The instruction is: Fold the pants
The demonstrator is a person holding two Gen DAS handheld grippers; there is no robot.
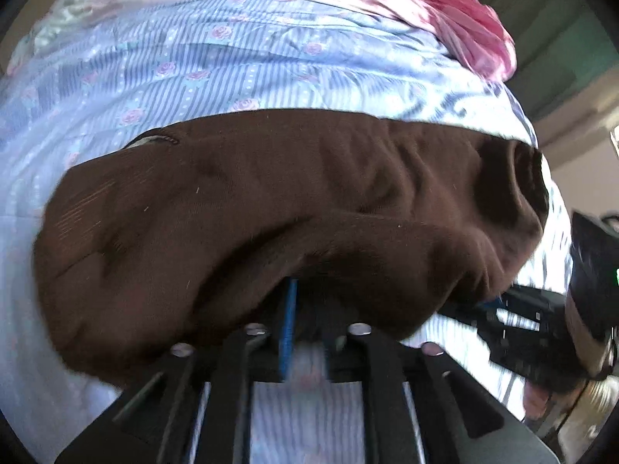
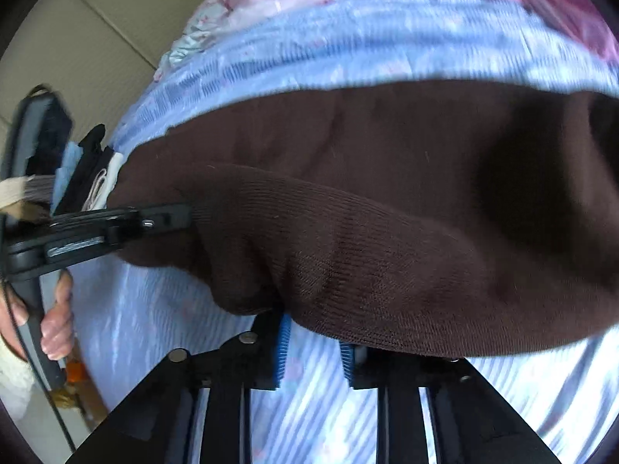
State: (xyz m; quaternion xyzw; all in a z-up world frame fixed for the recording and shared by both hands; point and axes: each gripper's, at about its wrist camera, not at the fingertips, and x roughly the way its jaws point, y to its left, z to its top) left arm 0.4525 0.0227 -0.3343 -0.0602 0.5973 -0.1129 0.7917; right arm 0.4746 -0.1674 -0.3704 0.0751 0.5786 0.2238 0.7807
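Note:
Dark brown knit pants [image 1: 271, 201] lie across a bed covered by a blue striped floral sheet [image 1: 174, 62]. My left gripper [image 1: 305, 309] is shut on the near edge of the pants, which drape over its blue-padded fingers. My right gripper [image 2: 313, 332] also grips the near edge of the pants [image 2: 387, 212]; the fabric hides its fingertips. The right gripper shows at the right in the left wrist view [image 1: 514, 309], and the left gripper shows at the left in the right wrist view [image 2: 162, 216], both pinching the same lifted edge.
Pink and white bedding [image 1: 456, 11] is heaped at the far side of the bed. A beige wall [image 2: 96, 19] lies beyond the left side. A hand [image 2: 58, 317] holds the left gripper's handle.

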